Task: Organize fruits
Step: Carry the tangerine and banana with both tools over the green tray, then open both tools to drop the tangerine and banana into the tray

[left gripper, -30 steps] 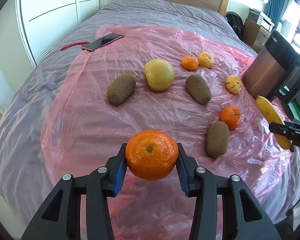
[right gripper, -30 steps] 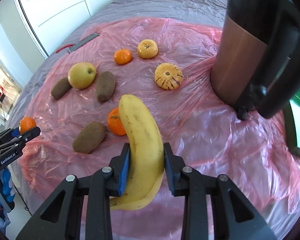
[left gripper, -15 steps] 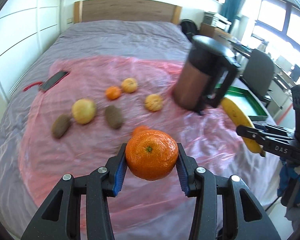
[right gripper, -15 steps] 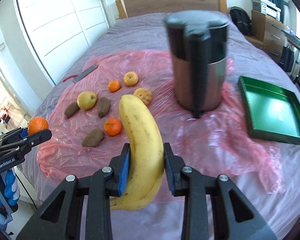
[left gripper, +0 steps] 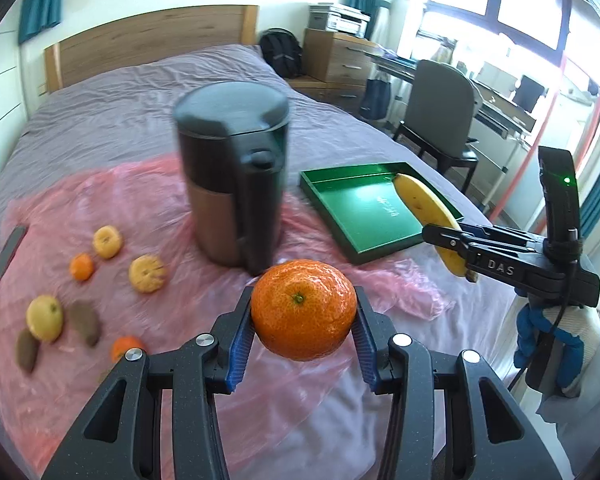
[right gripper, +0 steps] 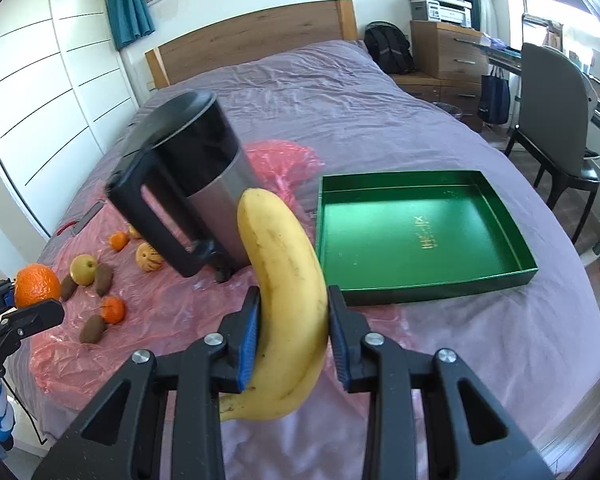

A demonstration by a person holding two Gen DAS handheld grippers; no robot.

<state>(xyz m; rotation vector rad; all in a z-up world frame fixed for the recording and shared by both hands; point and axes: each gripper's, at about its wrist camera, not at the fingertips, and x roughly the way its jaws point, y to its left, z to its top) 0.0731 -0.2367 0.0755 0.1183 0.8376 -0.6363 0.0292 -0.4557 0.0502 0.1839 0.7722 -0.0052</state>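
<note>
My left gripper is shut on a big orange, held in the air above the bed's near edge. My right gripper is shut on a yellow banana; in the left wrist view that banana hangs over the near right corner of the green tray. The green tray lies empty on the grey bedspread, right of the kettle. Loose fruit stays on the pink plastic sheet: a small orange, kiwis, a yellow apple and a striped yellow fruit.
A tall steel and black kettle stands on the sheet between the fruit and the tray. A phone lies at the sheet's far left. A chair, a desk and a drawer unit stand right of the bed. A gloved hand holds the right gripper.
Both grippers have swung right and risen with their fruit still held. The kettle and green tray have come into view ahead, and the loose fruit has slid off to the left.
</note>
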